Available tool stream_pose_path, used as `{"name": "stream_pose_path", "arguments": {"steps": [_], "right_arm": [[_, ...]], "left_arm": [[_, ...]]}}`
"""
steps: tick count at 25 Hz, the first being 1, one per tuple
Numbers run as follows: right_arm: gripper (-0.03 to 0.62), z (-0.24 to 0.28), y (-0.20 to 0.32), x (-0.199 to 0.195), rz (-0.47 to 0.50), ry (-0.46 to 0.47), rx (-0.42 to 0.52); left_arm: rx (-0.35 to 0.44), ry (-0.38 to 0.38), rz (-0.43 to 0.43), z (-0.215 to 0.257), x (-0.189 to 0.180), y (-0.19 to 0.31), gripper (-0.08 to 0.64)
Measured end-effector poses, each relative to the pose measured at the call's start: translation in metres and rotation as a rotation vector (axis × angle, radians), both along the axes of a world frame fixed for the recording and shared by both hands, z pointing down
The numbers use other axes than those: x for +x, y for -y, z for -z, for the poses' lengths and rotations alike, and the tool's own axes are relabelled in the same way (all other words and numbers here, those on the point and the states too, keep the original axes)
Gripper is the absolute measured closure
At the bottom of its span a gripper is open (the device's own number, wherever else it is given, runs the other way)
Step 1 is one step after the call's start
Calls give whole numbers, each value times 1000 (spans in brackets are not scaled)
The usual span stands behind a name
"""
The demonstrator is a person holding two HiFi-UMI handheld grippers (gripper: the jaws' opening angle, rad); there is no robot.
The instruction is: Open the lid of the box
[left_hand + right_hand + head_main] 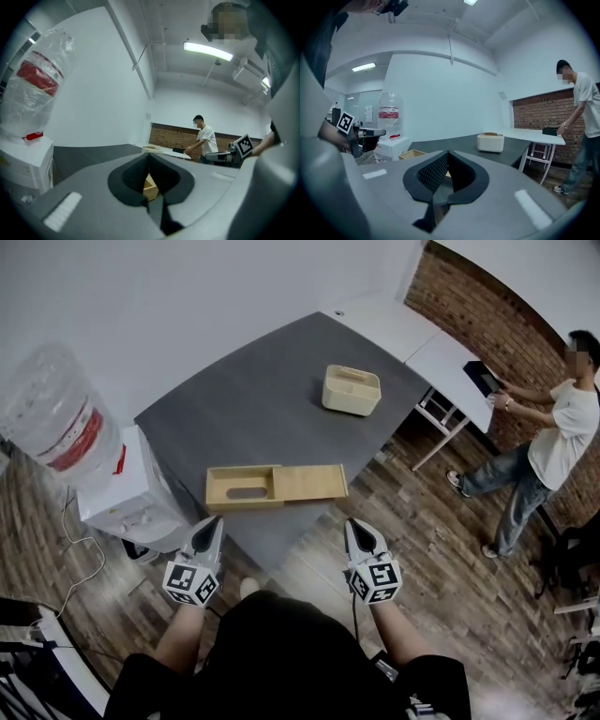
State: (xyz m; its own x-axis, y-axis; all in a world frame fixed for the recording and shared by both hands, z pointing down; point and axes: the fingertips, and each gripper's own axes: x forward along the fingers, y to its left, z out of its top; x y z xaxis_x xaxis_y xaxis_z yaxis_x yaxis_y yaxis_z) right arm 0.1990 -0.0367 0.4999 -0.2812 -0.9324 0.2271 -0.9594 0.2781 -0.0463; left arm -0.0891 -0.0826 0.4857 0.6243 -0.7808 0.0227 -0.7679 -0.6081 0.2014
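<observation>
Bamboo-coloured flat wooden box [242, 488] lies near the front edge of the dark grey table [244, 399]; its flat wooden lid [311, 482] is slid out to the right, so the left part of the box lies uncovered and shows an inner panel with an oval slot; the lid's left end still meets the box. Farther back on the same table, well apart from it, stands a cream rectangular container with a wooden top [352, 390]. The left claw [212, 526] hangs off the table's front edge, just short of the box's left end, its jaws closed together with nothing between them; its own view shows the two dark pads meeting at the tip, with a sliver of the wooden box seen past them. The right claw [354, 529] hangs beside the table's front corner, near the lid's right end, likewise closed and empty; neither claw touches the box or the lid. A white water dispenser [131, 498] with a clear bottle [56, 418] on top stands against the table's left side; a white table [441, 348] adjoins the far right end; a person in a white T-shirt and jeans [553, 442] stands on the wood-patterned floor [412, 521] by a brick wall [506, 306], reaching toward the white table.
</observation>
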Motion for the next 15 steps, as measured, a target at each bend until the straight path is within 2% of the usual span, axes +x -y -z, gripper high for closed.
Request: {"name": "stream_pose_path", "arguments": {"steps": [9, 15], "right_arm": [[591, -5, -25, 12, 65, 33, 8], [591, -3, -27, 6, 94, 41, 19]], "left_arm": [[24, 28, 48, 6, 18, -50, 560], [13, 28, 71, 3, 14, -66, 560]]}}
